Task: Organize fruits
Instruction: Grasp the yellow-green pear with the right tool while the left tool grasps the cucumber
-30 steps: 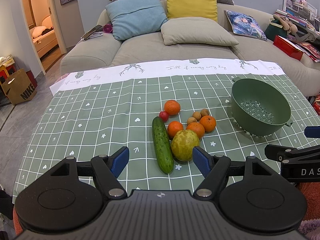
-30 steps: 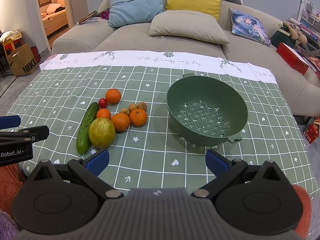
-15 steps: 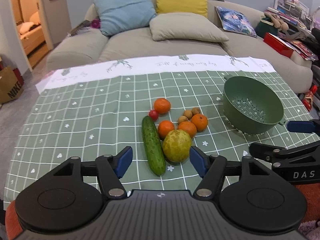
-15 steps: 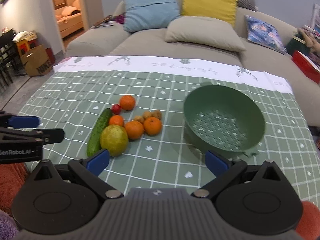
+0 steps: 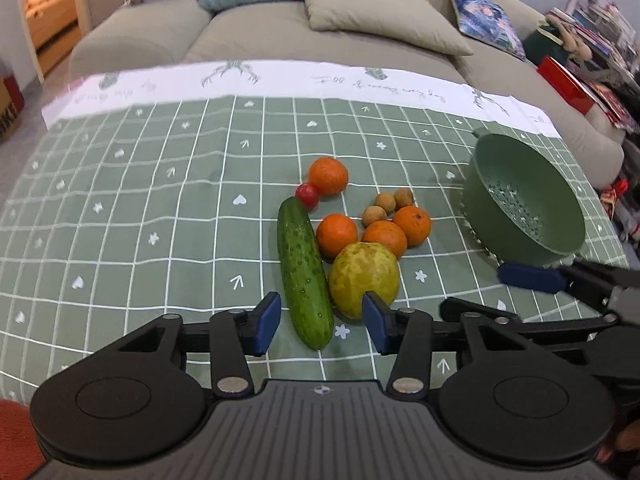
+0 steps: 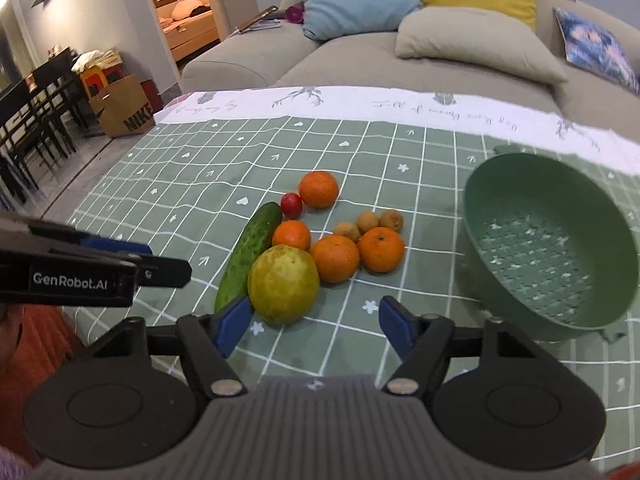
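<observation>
The left gripper [image 5: 318, 320], jaws apart, is hovering over the cucumber's [image 5: 303, 268] near end; the right gripper [image 6: 312, 326], also apart, is facing the guava [image 6: 283, 283], so closing squarely seems wise.

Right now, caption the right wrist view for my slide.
Open right gripper nears a guava, oranges, a cucumber; empty green colander alongside.

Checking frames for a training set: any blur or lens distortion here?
Left wrist view: fruit sharp, tablecloth grid lines bowed by the fisheye. Right wrist view: softer, colander holes smeared as if by motion blur, and the same bowing.
</observation>
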Available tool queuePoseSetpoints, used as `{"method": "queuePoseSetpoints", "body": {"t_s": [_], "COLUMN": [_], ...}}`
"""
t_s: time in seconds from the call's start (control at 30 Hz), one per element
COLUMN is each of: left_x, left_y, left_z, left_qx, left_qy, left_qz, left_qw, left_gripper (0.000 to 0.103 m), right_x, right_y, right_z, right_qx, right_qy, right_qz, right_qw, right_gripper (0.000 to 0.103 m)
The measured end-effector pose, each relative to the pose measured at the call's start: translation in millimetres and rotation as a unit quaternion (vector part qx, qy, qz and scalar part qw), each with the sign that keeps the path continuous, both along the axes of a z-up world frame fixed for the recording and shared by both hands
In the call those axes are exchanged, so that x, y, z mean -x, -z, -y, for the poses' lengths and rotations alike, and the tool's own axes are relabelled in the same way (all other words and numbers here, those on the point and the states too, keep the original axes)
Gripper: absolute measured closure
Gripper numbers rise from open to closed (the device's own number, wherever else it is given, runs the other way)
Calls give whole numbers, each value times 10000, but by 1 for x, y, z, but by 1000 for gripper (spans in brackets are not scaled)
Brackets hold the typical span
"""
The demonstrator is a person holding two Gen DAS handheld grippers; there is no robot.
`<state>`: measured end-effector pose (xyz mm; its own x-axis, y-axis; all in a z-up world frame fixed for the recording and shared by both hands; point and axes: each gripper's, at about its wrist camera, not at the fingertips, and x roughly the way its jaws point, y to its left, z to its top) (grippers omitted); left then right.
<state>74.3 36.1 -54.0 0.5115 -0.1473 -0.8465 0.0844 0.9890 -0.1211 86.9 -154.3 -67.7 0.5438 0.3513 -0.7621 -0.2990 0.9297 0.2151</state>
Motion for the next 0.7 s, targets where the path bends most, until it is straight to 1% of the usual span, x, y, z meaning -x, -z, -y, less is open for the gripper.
{"method": "queuePoseSetpoints", "body": {"t_s": [0.03, 0.13, 0.2, 0.33, 0.4, 0.53, 0.7], "left_x": [-4, -16, -23, -36, -41, -52, -65], "left_y": [2, 9, 14, 25, 29, 41, 52], "left_z": [-2, -7, -9, -13, -17, -26, -30], "left_qx": [2, 251, 224, 152, 241, 565, 727], "left_qy": [-74, -152, -243, -324, -443, -655, -711], "left_qz": [-39, -169, -237, -329, -405, -709, -952], "left_qw": [10000, 9994, 9992, 9988, 9979, 9937, 9903], "left_gripper": [57, 60, 60, 60, 60, 60, 60], "right_x": [-5, -20, -27, -42, -50, -62, -74], "right_y": [4, 18, 25, 35, 40, 50, 65], "right_z": [-2, -10, -13, -21, -26, -32, -33], "right_qx": [-40, -247, -420, -596, -680, -689, -819], "right_qy": [44, 70, 92, 136, 123, 131, 218], "right_qz": [-62, -338, -495, -716, -872, -1060, -1312], "right_qw": [10000, 9991, 9978, 9956, 9938, 9919, 9877], "right_gripper": [35, 40, 40, 40, 40, 40, 40]}}
